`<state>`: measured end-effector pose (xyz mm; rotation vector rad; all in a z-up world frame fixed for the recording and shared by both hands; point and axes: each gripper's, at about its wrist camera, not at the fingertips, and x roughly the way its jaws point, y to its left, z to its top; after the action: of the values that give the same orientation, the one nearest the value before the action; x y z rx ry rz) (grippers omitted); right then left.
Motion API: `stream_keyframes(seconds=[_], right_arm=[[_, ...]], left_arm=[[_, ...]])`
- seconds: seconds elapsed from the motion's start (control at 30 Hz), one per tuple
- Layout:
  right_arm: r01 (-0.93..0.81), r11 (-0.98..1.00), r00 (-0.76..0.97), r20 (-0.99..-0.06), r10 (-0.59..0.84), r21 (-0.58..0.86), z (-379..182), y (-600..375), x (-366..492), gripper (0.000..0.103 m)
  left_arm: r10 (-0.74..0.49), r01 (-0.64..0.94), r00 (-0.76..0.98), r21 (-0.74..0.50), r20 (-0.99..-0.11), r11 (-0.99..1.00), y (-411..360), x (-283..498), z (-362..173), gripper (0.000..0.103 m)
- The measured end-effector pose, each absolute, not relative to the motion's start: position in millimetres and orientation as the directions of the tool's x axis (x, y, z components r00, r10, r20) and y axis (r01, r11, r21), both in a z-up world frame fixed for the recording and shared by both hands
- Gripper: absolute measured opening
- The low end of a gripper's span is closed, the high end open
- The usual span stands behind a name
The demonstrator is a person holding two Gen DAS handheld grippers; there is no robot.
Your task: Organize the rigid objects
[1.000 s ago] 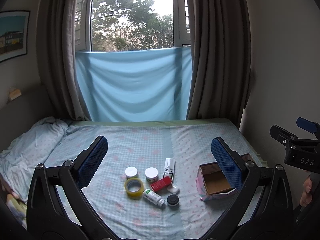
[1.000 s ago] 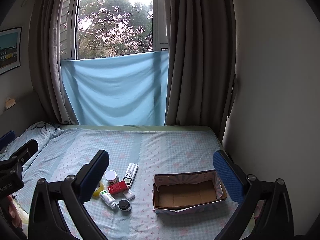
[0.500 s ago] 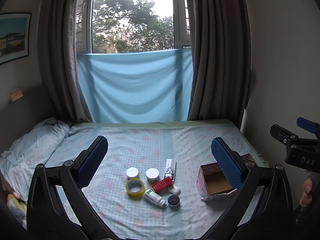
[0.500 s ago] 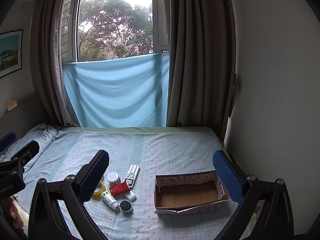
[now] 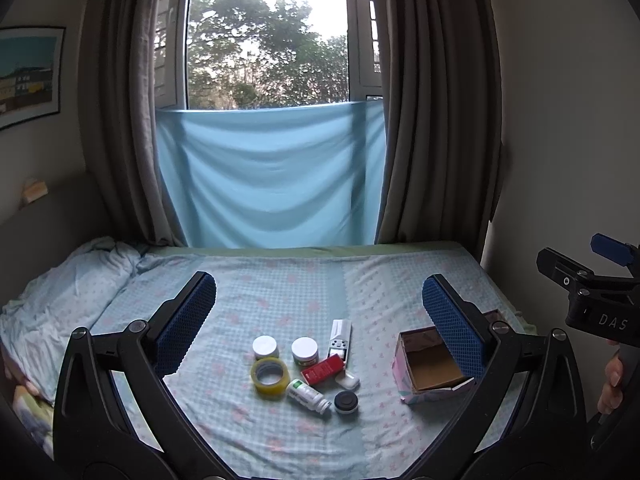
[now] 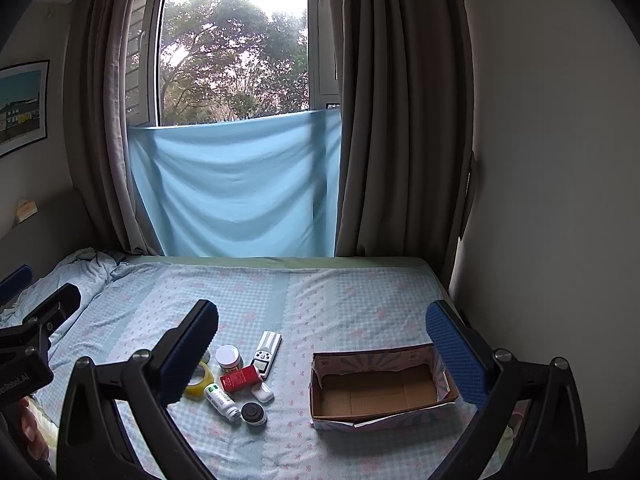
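Observation:
A cluster of small items lies on the bed: a yellow tape roll (image 5: 270,376), two white-lidded jars (image 5: 265,347) (image 5: 305,350), a white remote (image 5: 340,338), a red box (image 5: 322,369), a white bottle (image 5: 308,395), a small white case (image 5: 347,381) and a black round lid (image 5: 345,401). An open empty cardboard box (image 6: 376,390) sits to their right. My left gripper (image 5: 320,324) is open and empty, held above the cluster. My right gripper (image 6: 320,344) is open and empty, held above the box's left end.
The bed (image 5: 280,280) has a light blue patterned sheet, with a rumpled blanket (image 5: 60,292) at far left. A wall (image 6: 540,200) borders the bed on the right. Curtains (image 5: 432,120) and a window with a blue cloth (image 5: 272,176) stand behind.
Both views have tilted up slightly, so the items and box sit a little lower in frame. Both grippers stay open and empty.

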<state>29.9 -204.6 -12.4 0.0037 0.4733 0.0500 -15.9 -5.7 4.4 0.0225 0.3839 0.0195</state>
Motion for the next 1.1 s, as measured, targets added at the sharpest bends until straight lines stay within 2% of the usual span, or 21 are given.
stream_keyframes(seconds=[0.2,0.43,0.73,1.1], right_arm=[[-0.057,0.998,0.892,-0.448,0.054,0.006,-11.5,-203.9,29.8,0.103],[-0.114,0.993,0.883,-0.458,0.101,-0.001,-21.2,-194.1,41.4,0.103],[-0.079,0.995,0.818,-0.566,0.103,0.068,-57.6,-152.1,67.8,0.103],[0.135,0.974,0.698,-0.716,0.035,0.179,-114.4,-74.1,125.5,0.103]], left_arm=[[0.032,-0.028,0.924,0.017,-0.382,0.999,-2.3,-19.1,5.6,0.103],[0.109,-0.099,0.894,0.045,-0.434,0.994,16.4,-11.7,-6.6,0.103],[0.095,-0.114,0.851,-0.006,-0.516,0.993,90.7,21.2,-37.6,0.103],[-0.020,0.022,0.756,-0.005,-0.654,1.000,185.1,119.2,-94.0,0.103]])
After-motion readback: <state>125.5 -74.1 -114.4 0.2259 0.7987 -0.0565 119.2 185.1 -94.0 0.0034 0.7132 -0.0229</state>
